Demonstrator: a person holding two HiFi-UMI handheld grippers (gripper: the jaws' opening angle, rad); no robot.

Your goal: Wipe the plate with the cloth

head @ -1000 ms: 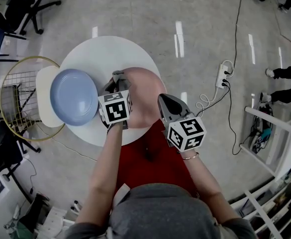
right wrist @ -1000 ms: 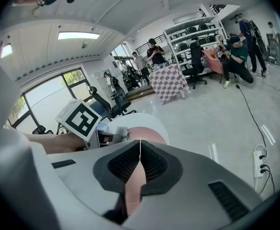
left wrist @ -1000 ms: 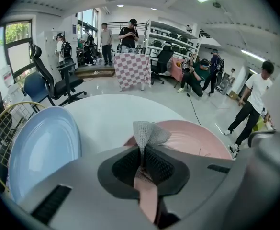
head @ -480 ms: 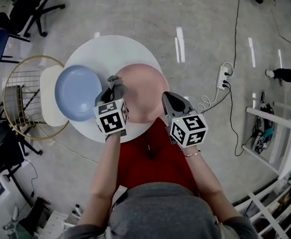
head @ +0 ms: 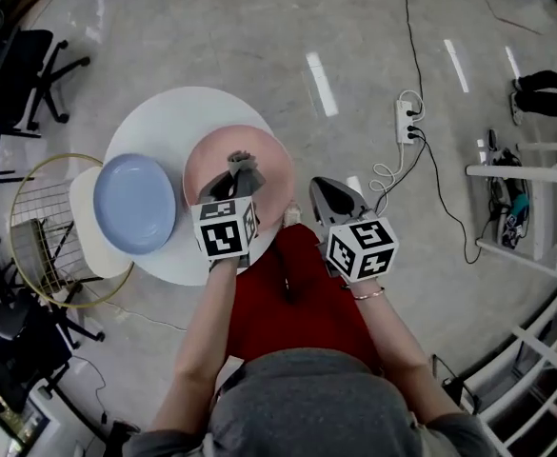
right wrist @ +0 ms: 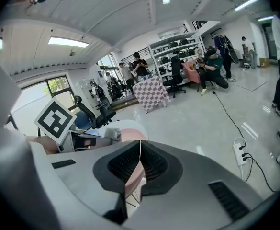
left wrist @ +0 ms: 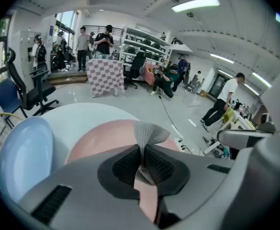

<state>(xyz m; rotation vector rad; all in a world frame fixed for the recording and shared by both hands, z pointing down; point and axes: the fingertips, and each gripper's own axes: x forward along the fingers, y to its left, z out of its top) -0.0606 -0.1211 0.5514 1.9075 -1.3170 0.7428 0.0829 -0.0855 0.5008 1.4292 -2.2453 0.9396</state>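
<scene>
left gripper (left wrist: pixel 142 163) pinching grey cloth (left wrist: pixel 149 133) over pink plate (head: pixel 213 165) | right gripper (right wrist: pixel 139 164) closed, empty | I'd press it flat and sweep rim-to-rim

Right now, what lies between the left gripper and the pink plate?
A grey cloth, pinched in the left gripper, reaches over the pink plate; the left gripper view shows it.

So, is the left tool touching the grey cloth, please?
Touching: the left gripper view shows the left tool clamped shut on the grey cloth.
</scene>
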